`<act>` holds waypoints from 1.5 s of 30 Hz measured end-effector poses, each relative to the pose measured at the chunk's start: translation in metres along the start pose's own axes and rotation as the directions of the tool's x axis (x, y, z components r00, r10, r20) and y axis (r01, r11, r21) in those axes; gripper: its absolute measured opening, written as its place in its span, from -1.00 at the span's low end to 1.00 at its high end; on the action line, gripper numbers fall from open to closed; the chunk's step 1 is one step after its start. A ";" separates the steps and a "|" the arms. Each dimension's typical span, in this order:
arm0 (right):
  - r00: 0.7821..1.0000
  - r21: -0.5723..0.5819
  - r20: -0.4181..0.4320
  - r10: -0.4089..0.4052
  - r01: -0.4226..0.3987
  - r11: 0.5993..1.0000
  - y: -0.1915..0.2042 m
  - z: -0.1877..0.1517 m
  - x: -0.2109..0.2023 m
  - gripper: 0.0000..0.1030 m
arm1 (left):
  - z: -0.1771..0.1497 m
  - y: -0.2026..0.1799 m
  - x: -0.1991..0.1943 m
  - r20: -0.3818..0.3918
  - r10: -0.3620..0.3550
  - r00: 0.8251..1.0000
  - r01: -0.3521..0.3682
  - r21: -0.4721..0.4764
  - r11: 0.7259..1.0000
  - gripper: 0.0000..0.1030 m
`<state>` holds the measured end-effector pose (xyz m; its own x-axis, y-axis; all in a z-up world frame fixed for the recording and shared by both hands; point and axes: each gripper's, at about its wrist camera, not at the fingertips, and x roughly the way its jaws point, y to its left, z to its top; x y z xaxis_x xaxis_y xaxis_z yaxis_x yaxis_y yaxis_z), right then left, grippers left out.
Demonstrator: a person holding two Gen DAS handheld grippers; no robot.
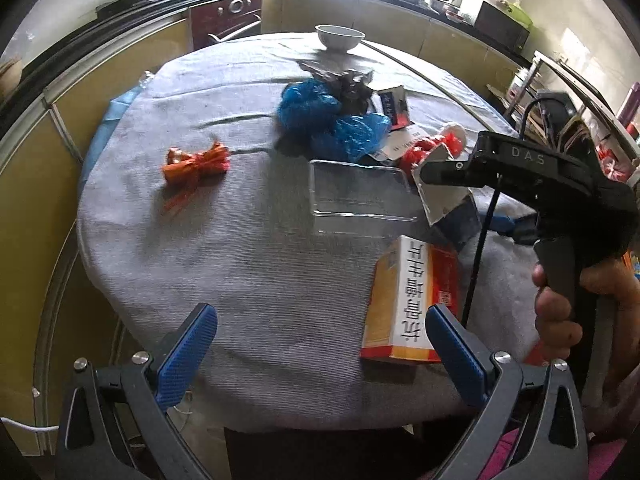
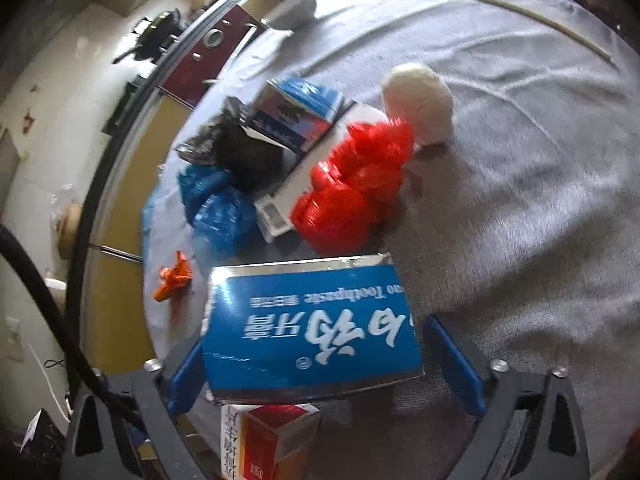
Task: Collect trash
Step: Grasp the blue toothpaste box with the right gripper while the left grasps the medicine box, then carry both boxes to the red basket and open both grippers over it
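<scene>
Right wrist view has the blue toothpaste box [image 2: 312, 332] lying between the blue fingers [image 2: 454, 364] of the right gripper [image 2: 320, 364]; the left pad seems to touch its edge, the right pad stands clear of it, so the jaws are apart and not clamped. Just beyond lie a crumpled red plastic bag [image 2: 352, 188], a white paper ball [image 2: 418, 104], a blue plastic bag [image 2: 220, 208], a black bag [image 2: 244, 152] and a small blue carton [image 2: 296, 112], all on the grey tablecloth [image 2: 520, 200]. An orange-and-white carton [image 2: 268, 440] shows below the toothpaste box.

Left wrist view alone shows that carton [image 1: 408, 304] whole, beside the right-hand finger [image 1: 452, 356] of the left gripper [image 1: 320, 356], whose jaws stand wide with only cloth between them. It also shows a clear plastic tray [image 1: 360, 196], an orange wrapper [image 1: 196, 164] off by itself, a white bowl [image 1: 340, 38] at the far edge, and a hand [image 1: 560, 312] gripping the other tool's black handle.
</scene>
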<state>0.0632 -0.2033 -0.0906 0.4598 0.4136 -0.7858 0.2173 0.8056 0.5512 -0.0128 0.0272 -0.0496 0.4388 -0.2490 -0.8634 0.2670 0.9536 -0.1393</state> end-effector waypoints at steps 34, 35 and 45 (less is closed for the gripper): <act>0.956 -0.002 0.294 -0.006 0.007 1.000 -0.119 -0.033 -0.145 0.75 | 0.014 -0.063 0.050 -0.090 -0.095 0.991 0.104 0.098 0.990 -0.02; 0.954 0.005 0.300 -0.009 0.008 1.000 -0.122 -0.034 -0.148 0.75 | 0.015 -0.069 0.048 -0.085 -0.101 0.991 0.110 0.114 0.987 -0.02; 0.929 0.145 0.358 -0.097 0.048 0.988 -0.190 -0.055 -0.189 0.75 | 0.037 -0.170 0.041 -0.095 -0.217 0.972 0.237 0.344 0.909 -0.02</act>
<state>-0.1119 -0.4112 -0.0624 0.7141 0.1539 -0.6829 0.3612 0.7545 0.5479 -0.0089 -0.1518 -0.0437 0.2869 -0.4326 -0.8547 0.6417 0.7493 -0.1639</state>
